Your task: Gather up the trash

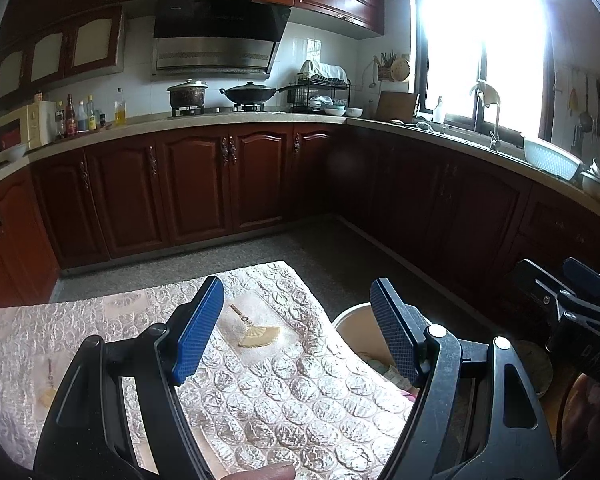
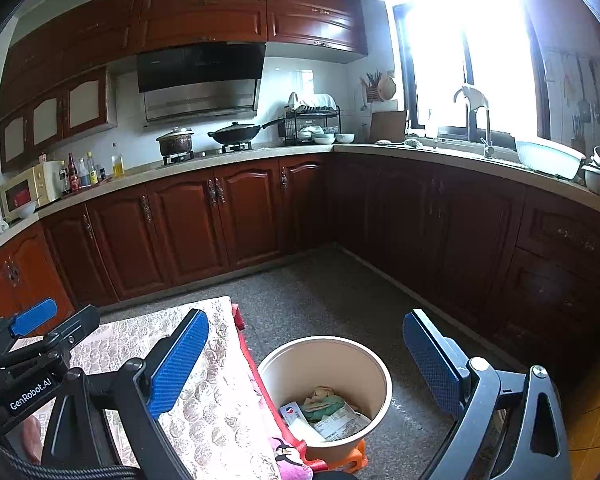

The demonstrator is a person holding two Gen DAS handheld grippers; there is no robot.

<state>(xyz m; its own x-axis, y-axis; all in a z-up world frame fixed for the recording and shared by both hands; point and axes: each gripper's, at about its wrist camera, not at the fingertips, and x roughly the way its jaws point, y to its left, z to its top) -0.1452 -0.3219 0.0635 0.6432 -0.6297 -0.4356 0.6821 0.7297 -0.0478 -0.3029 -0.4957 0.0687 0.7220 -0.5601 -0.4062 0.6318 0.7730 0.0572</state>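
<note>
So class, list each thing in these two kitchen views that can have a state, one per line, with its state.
left gripper: open, empty
right gripper: open, empty
bin: uncovered, upright, paper and wrappers in the bottom
lower cabinet doors: shut
upper cabinet doors: shut
pot: lid on, on the hob
wok: lid on, on the hob
dish rack: loaded with dishes

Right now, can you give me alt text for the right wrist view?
The open, empty right hand-held gripper frames a cream trash bin on the grey floor, with wrappers and paper inside. A table under an embossed cloth stands left of the bin, with the left hand-held gripper above it. Red-brown kitchen cabinets fill the background.
</note>
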